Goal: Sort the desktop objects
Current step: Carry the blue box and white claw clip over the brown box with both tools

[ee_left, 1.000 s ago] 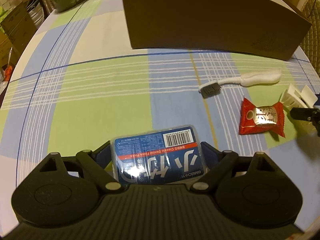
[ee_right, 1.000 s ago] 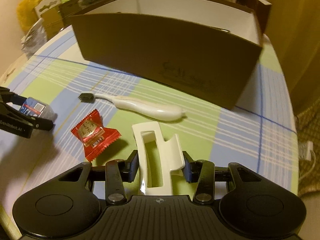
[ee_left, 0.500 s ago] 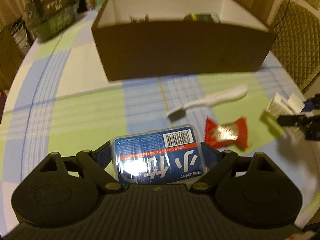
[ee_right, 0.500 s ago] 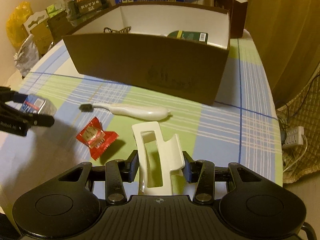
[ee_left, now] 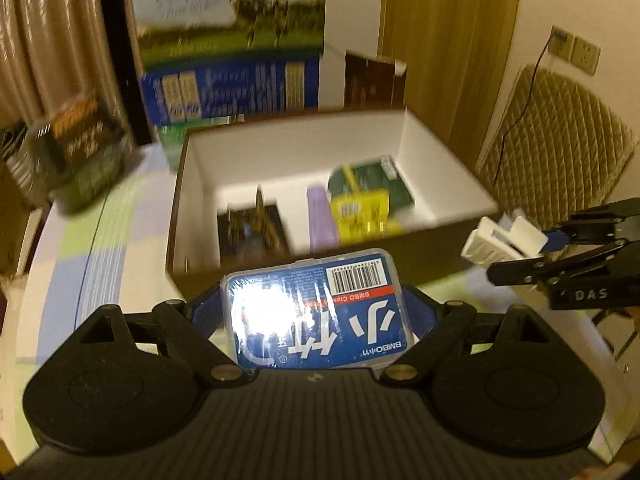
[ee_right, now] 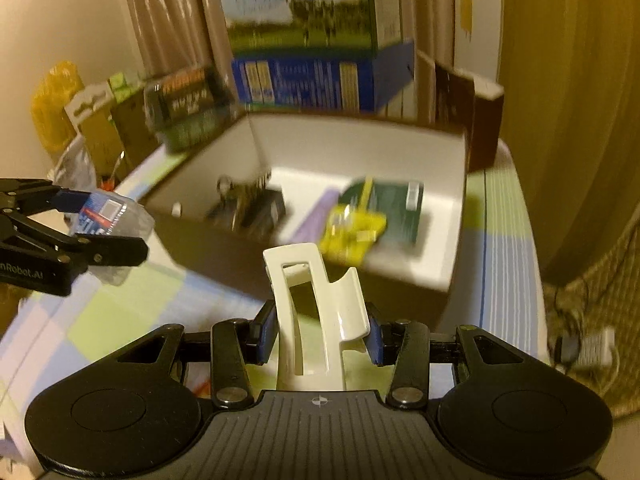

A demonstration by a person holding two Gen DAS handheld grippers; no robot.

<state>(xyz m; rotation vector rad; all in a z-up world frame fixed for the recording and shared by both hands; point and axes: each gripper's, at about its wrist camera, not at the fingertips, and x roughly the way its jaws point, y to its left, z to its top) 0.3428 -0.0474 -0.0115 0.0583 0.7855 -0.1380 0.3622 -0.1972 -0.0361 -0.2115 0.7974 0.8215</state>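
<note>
My left gripper (ee_left: 316,312) is shut on a blue dental floss pick box (ee_left: 316,308) and holds it in the air just before the near wall of the brown cardboard box (ee_left: 404,256). My right gripper (ee_right: 320,332) is shut on a white hair clip (ee_right: 316,312), also raised near the box's (ee_right: 456,184) front wall. Each gripper shows in the other's view: the right one with the clip (ee_left: 504,240), the left one with the floss box (ee_right: 104,216). Inside the box lie a dark green packet (ee_left: 372,184), a yellow packet (ee_left: 360,212), a purple tube (ee_left: 320,216) and a dark item (ee_left: 252,232).
The checked tablecloth (ee_right: 128,304) covers the table. A blue and green carton (ee_right: 304,40) stands behind the box. A dark green container (ee_left: 84,152) sits at the back left. A quilted chair (ee_left: 560,148) is to the right. A power strip (ee_right: 592,348) lies on the floor.
Both grippers have risen and tilted up with their objects, closer to the box. Its inside now shows; the toothbrush and the red candy have dropped out of view.
</note>
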